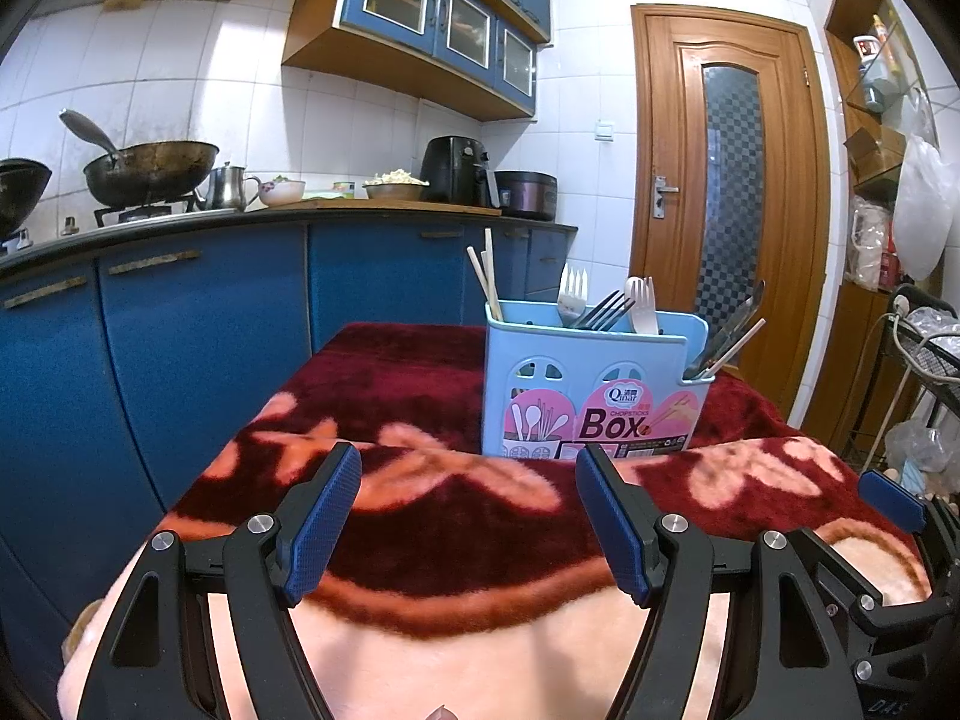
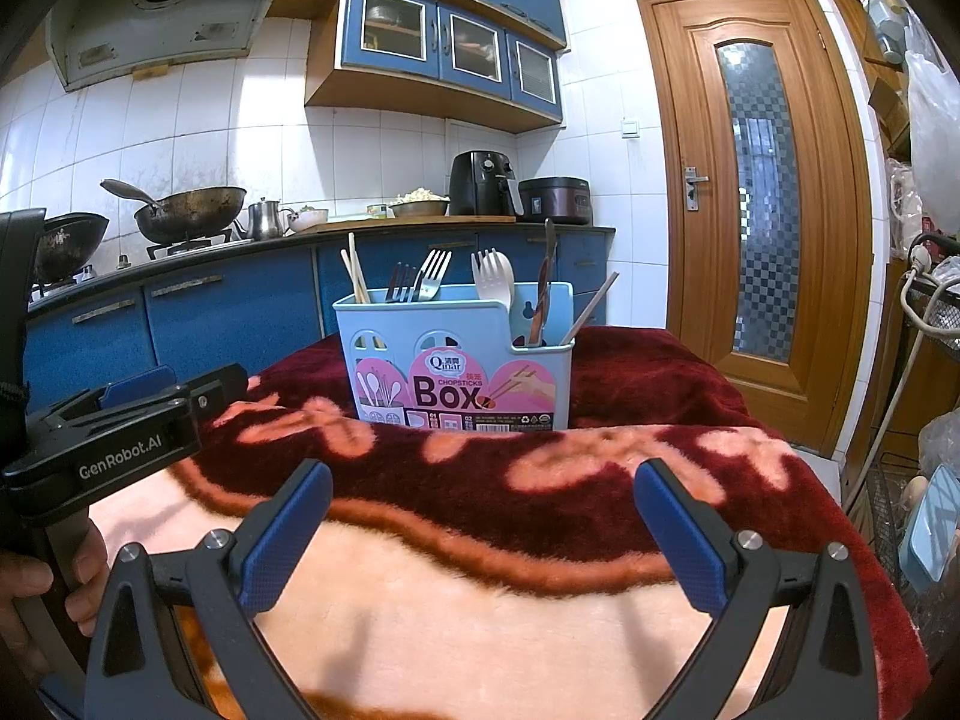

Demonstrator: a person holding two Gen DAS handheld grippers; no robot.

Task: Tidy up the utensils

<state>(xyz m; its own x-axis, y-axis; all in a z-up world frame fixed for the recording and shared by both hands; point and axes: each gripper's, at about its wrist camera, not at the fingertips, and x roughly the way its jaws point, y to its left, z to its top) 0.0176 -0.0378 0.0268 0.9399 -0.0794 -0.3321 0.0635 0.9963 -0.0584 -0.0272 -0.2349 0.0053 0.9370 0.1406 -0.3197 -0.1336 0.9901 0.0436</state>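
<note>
A light blue utensil box (image 1: 591, 387) (image 2: 459, 354) with a pink "Box" label stands upright on the red and pink blanket (image 1: 420, 516) (image 2: 540, 540). It holds wooden chopsticks (image 1: 487, 282) (image 2: 355, 270), metal forks (image 1: 606, 309) (image 2: 429, 276), a cream spork (image 1: 641, 303) (image 2: 495, 276) and more utensils in the right-hand section (image 1: 729, 330) (image 2: 546, 288). My left gripper (image 1: 468, 510) is open and empty, in front of the box. My right gripper (image 2: 483, 528) is open and empty, also in front of it. The left gripper's body shows at the left edge of the right wrist view (image 2: 114, 432).
Blue kitchen cabinets (image 1: 210, 330) with a wok (image 1: 150, 171) on the stove, a kettle, bowls and an air fryer (image 1: 459, 171) stand behind the blanket-covered table. A wooden door (image 1: 729, 204) is at the right. Shelves, bags and a wire rack (image 1: 924, 348) crowd the far right.
</note>
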